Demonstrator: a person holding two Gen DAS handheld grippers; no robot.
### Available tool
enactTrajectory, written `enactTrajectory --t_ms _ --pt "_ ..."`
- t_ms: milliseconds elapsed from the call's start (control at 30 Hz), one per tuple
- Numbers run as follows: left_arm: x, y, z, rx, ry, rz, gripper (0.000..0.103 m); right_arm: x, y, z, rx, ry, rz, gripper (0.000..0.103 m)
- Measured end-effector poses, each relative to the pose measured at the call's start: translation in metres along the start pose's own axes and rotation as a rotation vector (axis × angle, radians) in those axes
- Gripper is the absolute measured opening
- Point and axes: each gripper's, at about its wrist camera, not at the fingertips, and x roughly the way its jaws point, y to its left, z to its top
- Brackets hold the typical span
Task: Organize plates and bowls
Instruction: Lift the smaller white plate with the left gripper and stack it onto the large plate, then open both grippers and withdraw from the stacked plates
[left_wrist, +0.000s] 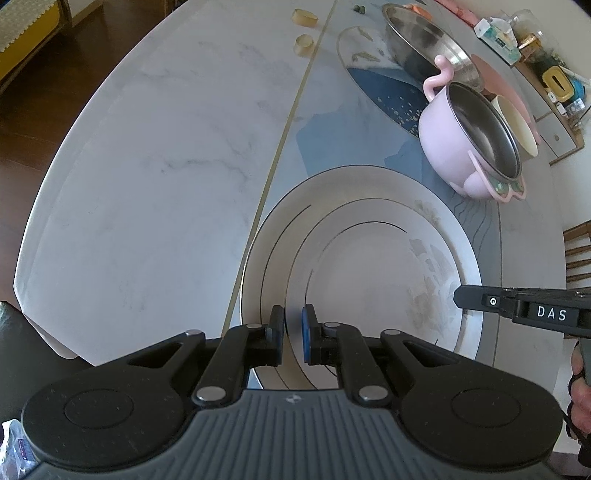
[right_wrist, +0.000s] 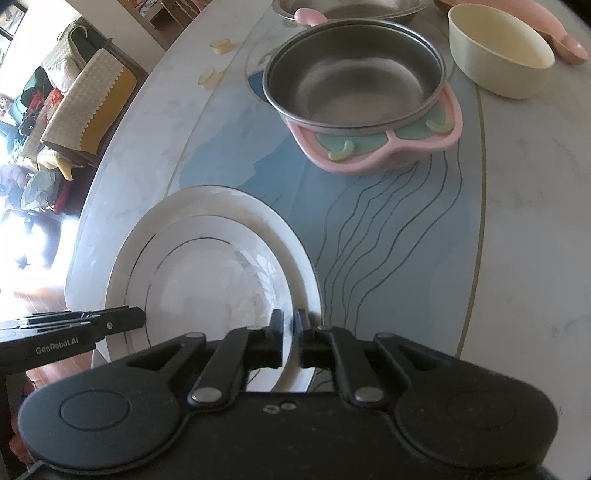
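Left wrist view: left gripper (left_wrist: 293, 334) clamps the near rim of the white plate (left_wrist: 373, 258), which sits in a larger plate (left_wrist: 458, 236) on the marble table (left_wrist: 147, 166). Right gripper (right_wrist: 289, 338) pinches the opposite rim. Beyond stand a pink steel-lined bowl (right_wrist: 354, 92), cream bowl (right_wrist: 498, 51) and steel basin (left_wrist: 417, 40).

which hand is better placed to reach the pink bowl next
Right. The pink bowl sits straight ahead of the right tool, just beyond the plates. From the left tool it lies far off to the right, across the plates and past the right tool.
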Motion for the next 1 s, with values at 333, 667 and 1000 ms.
enactTrajectory --t_ms 333,667,1000 --pt "-0.009 -0.004 -0.004 0.068 -0.009 0.004 0.009 -0.015 0.006 -0.001 -0.032 -0.048 -0.020 0.024" --pt "-0.037 -0.019 -0.004 0.147 -0.089 -0.048 0.018 -0.041 0.010 -0.008 -0.045 -0.129 -0.017 0.032" --pt "-0.067 -0.051 0.003 0.231 -0.218 -0.075 0.058 -0.072 0.009 -0.015 -0.058 -0.223 -0.038 0.040"
